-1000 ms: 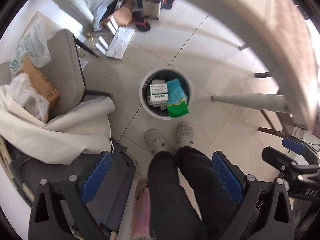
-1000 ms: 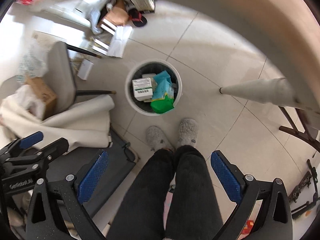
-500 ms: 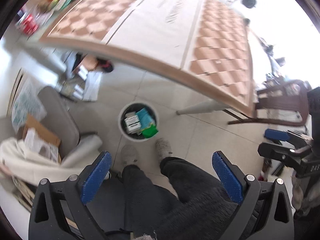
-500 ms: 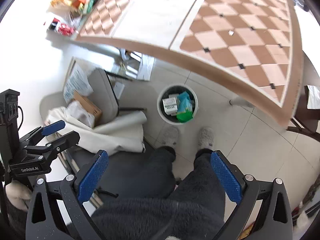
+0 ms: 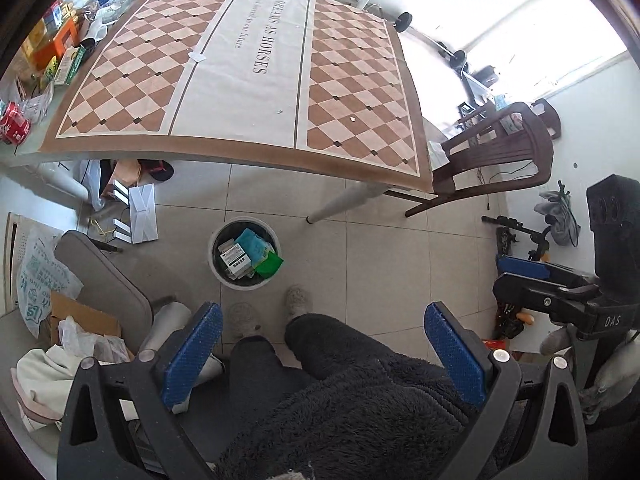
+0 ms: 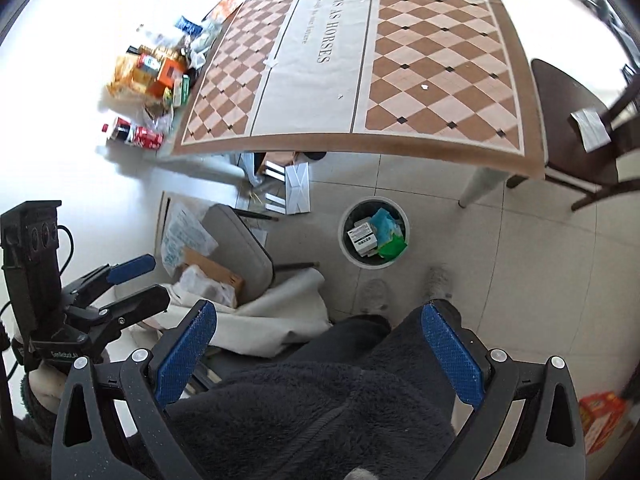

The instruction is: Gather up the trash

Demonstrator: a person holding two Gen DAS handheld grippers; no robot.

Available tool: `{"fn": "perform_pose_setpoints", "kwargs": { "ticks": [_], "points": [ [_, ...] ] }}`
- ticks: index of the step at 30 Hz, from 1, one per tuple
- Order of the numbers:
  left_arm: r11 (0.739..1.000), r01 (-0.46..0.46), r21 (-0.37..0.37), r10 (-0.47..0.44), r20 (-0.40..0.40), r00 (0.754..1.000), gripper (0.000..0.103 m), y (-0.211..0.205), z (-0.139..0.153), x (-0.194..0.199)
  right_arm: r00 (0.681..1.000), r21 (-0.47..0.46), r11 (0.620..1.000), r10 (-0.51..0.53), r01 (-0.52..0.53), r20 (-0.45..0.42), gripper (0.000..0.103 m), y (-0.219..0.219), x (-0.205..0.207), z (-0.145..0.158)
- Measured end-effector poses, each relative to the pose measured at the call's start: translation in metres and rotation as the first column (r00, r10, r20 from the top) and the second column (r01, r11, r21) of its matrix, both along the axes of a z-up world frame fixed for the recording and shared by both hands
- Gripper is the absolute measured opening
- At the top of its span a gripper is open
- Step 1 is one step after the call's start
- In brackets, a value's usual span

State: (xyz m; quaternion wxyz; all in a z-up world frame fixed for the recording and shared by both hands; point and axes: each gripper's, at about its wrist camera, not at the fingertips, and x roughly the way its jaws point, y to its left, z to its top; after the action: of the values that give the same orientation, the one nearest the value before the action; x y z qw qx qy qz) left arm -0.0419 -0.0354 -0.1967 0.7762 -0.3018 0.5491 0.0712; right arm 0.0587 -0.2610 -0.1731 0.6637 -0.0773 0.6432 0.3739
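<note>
A white trash bin [image 5: 214,270] stands on the tiled floor in front of the table; it also shows in the right wrist view [image 6: 346,254]. It holds a white box [image 5: 236,258], teal packaging [image 5: 252,242] and a green wrapper [image 5: 270,266]. My left gripper [image 5: 320,356] is open and empty, high above my legs. My right gripper [image 6: 318,354] is open and empty too. A small white scrap [image 5: 197,56] and crumbs lie on the checkered tablecloth [image 5: 352,80].
Boxes, cans and bags [image 5: 60,52] crowd the table's left end. A grey chair [image 5: 108,280] with a carton stands left of the bin, a dark wooden chair [image 5: 500,152] at the right. Folded cardboard [image 5: 142,216] lies under the table.
Both grippers have risen and pulled back from just above the bin, so the tabletop has come into view. Both have stayed open and empty.
</note>
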Motion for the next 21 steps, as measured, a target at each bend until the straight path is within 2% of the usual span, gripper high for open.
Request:
{"fn": "perform_pose_setpoints", "kwargs": {
  "ticks": [8, 21],
  "points": [
    [1.0, -0.014, 0.02, 0.014, 0.03, 0.999, 0.103, 0.001, 0.011, -0.009, 0.999, 0.006, 0.999, -0.044, 0.044, 0.024, 0.103, -0.013, -0.018, 0.011],
    [0.999, -0.023, 0.038, 0.021, 0.054, 0.998, 0.103, -0.013, 0.02, -0.01, 1.0, 0.032, 0.999, -0.017, 0.016, 0.01, 0.103, -0.018, -0.021, 0.008]
  ]
}}
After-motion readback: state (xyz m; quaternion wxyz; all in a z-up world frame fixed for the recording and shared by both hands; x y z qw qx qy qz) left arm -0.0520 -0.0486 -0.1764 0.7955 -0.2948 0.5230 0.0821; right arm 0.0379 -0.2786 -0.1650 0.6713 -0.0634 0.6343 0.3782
